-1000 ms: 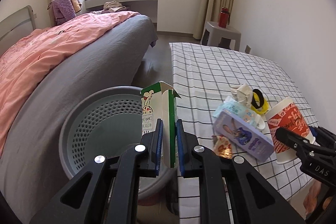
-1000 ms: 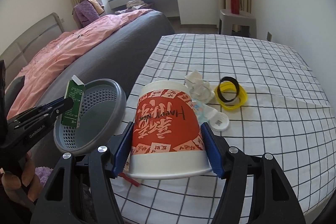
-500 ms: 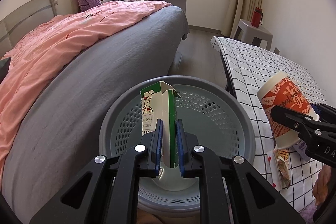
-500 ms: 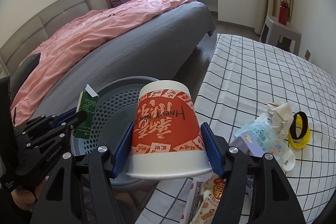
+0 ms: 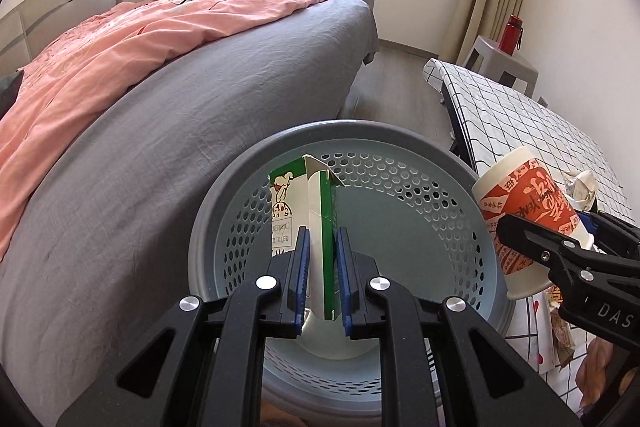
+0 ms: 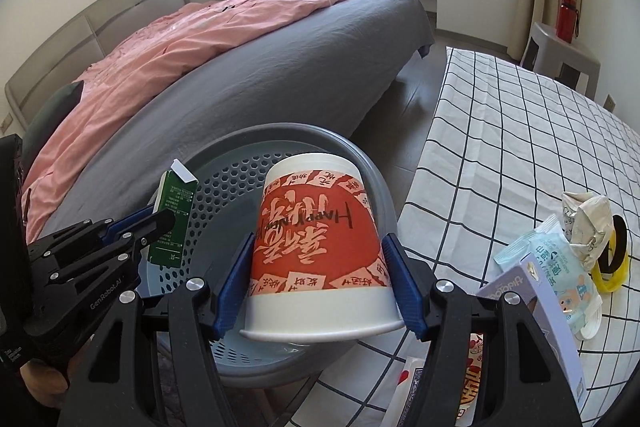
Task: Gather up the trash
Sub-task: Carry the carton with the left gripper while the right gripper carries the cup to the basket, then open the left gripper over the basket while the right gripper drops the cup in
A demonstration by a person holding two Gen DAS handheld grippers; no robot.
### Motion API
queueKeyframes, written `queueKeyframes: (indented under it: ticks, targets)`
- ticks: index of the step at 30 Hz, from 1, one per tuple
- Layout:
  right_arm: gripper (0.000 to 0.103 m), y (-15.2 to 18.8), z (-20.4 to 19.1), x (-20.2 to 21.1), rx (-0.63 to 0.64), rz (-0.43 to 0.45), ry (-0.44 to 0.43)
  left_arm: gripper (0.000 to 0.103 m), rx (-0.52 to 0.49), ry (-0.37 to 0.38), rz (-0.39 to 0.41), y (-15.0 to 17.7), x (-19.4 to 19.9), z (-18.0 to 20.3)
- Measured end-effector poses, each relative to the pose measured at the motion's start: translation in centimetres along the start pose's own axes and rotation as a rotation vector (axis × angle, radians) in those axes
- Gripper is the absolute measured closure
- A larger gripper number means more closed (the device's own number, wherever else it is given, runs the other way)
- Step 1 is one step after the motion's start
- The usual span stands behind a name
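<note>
With both loads now hanging at the basket, I'm at the drop step. Left gripper has its pads pinching a flattened green-and-white carton, held upright over the open mouth of the grey perforated bin; no contact with the bin that I can see. Right gripper is clamped across the red-and-white paper cup, upside down, rim toward me. From the right wrist view the cup sits over the bin's table-side rim, not fully centred over the opening.

More trash is left on the checked tablecloth: a crumpled wrapper, a blue tissue pack, a purple box, a yellow-and-black ring.

Next, as I judge it: release the carton first, since it's already well inside the rim. Then shift the cup further toward the bin centre before letting go, or it may catch the rim and tip onto the floor. After that, back to the table for the rest.
</note>
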State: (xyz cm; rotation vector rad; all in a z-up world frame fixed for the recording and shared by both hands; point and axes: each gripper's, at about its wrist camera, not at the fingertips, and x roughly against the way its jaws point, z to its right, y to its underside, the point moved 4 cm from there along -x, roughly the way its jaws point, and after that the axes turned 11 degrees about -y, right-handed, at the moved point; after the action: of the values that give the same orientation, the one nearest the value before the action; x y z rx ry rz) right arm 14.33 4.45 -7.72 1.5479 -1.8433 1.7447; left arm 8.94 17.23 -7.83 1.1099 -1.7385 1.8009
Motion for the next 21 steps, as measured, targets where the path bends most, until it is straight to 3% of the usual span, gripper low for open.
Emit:
queueKeyframes:
  ticks: [8,10,12,21]
  targets:
    - [0.039,-0.1,-0.4,-0.6,0.028,-0.009,-0.016,0.089,0.024,-0.02,-0.001,-0.1,-0.2,-0.6]
    - [0.038,-0.2,-0.4,-0.4,0.036,0.003,-0.006,0.079,0.034,-0.013,0.001,0.0,0.0,-0.8]
    - [0.031,-0.3,-0.3,-0.3,0.033,0.012,0.0,0.065,0.039,-0.019,0.005,-0.1,0.0,-0.9]
    - [0.031,-0.3,-0.1,0.0,0.022,0.022,0.006,0.052,0.061,-0.044,0.009,-0.3,-0.1,-1.6]
